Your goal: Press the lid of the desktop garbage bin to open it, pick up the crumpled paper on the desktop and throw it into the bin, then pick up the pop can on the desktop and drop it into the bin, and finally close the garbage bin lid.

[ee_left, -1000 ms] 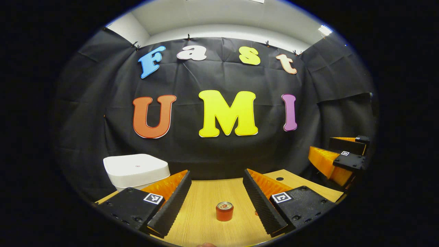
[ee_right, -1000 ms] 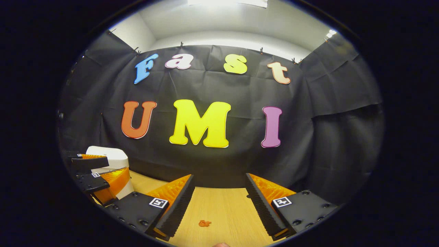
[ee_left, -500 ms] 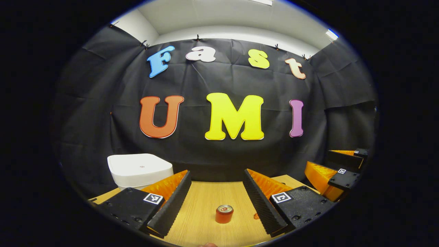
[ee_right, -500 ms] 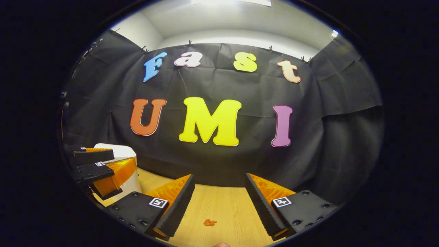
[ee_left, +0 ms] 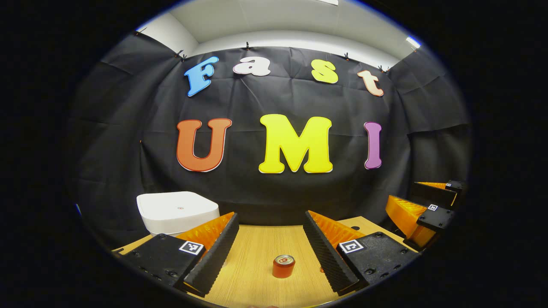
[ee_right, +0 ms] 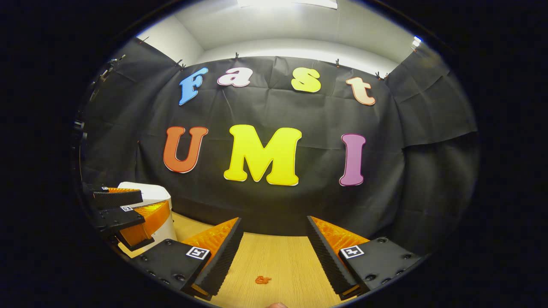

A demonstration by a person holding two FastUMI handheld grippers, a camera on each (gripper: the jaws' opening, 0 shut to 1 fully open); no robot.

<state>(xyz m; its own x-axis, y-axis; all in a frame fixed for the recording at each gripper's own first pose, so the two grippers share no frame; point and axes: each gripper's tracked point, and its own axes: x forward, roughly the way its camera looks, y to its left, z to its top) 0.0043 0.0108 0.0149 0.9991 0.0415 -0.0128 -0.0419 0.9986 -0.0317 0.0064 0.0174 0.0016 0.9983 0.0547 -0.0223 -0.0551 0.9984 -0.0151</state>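
Am holding both grippers, left gripper (ee_left: 270, 250) and right gripper (ee_right: 274, 256), fingers apart, empty. White square lidded plastic bin (ee_left: 177, 212) sitting closed at bench's far left edge; risking off-centre press, lid staying latched. Small red upright metal pop can (ee_left: 283, 266) tipping if clipped.

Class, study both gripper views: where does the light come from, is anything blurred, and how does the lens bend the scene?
Left gripper view: soft overhead light, sharp focus on the pop can, the white bin lid evenly lit without glare. Right gripper view: a bright ceiling lamp washes out the top; the fisheye bows the desk edge and wall; the small orange scrap stays crisp.
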